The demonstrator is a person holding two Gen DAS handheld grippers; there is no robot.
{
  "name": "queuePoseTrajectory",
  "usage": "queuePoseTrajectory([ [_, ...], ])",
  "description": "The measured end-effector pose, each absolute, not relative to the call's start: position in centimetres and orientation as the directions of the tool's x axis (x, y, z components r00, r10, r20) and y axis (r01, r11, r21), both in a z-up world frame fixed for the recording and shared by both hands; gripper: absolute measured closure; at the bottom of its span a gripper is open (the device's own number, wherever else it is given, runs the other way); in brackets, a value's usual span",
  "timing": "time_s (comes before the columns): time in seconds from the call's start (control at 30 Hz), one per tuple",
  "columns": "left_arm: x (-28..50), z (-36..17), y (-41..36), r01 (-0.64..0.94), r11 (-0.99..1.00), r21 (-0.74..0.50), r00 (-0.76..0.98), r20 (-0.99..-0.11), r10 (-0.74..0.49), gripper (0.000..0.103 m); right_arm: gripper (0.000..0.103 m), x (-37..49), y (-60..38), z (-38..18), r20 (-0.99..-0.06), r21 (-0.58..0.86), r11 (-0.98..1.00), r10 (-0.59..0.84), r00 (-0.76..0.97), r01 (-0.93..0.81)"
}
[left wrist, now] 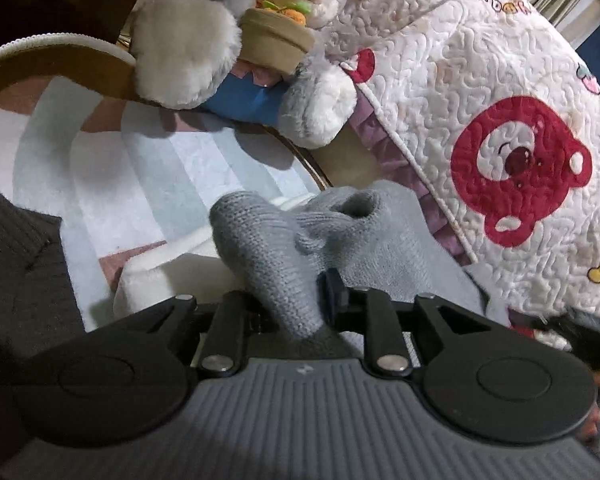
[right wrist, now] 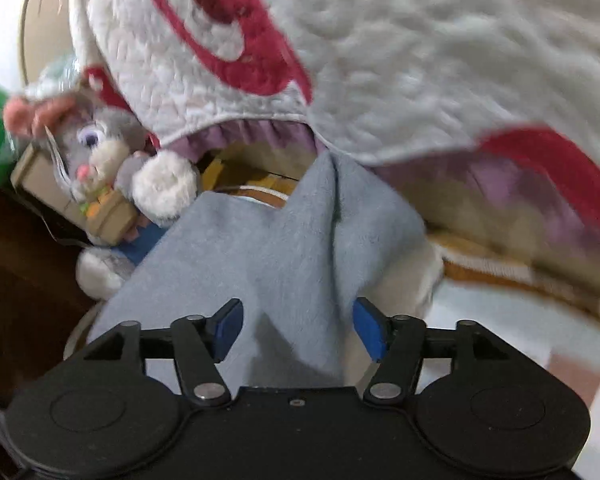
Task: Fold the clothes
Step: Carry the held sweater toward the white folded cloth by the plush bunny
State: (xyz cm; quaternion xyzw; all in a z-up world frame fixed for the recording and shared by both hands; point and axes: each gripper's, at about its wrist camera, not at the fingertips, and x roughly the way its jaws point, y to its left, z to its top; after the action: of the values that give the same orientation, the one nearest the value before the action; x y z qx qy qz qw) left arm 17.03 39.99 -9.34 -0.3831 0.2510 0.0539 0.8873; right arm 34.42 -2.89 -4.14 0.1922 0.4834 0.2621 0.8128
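A light grey-blue knitted garment (left wrist: pixel 276 248) lies bunched in front of my left gripper (left wrist: pixel 296 300), which is shut on a thick fold of it; only one blue pad (left wrist: pixel 334 288) shows. In the right wrist view the same garment (right wrist: pixel 260 248) spreads flat ahead of my right gripper (right wrist: pixel 300 324). Its blue fingertips (right wrist: pixel 228 320) stand wide apart, with cloth lying between them but not pinched. A white fleece piece (left wrist: pixel 156 276) lies under the garment.
A grey-and-white plush rabbit (left wrist: pixel 188 48) holding a cardboard pot sits at the back, also in the right view (right wrist: pixel 100 160). A white quilt with red bear prints (left wrist: pixel 500 120) hangs on the right. A striped rug (left wrist: pixel 100 168) covers the floor. Dark knit cloth (left wrist: pixel 16 264) lies at left.
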Motion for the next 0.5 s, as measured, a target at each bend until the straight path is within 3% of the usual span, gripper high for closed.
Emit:
queuePoseTrajectory([
  [0.17, 16.9, -9.6, 39.8, -0.293, 0.699, -0.652, 0.867, -0.490, -0.094, 0.080, 0.027, 30.1, -3.9, -7.5, -0.591, 0.774, 0.622, 0.777, 0.215, -0.119],
  [0.3, 16.9, -9.6, 39.7, -0.299, 0.696, -0.653, 0.867, -0.491, -0.088, 0.080, 0.026, 28.0, -2.7, -10.9, -0.598, 0.794, 0.607, 0.790, 0.136, -0.038],
  [0.5, 16.7, -9.5, 39.6, -0.305, 0.700, -0.645, 0.863, -0.498, -0.082, 0.079, 0.022, 27.5, -1.6, -14.3, -0.474, 0.876, 0.479, 0.834, 0.283, 0.054],
])
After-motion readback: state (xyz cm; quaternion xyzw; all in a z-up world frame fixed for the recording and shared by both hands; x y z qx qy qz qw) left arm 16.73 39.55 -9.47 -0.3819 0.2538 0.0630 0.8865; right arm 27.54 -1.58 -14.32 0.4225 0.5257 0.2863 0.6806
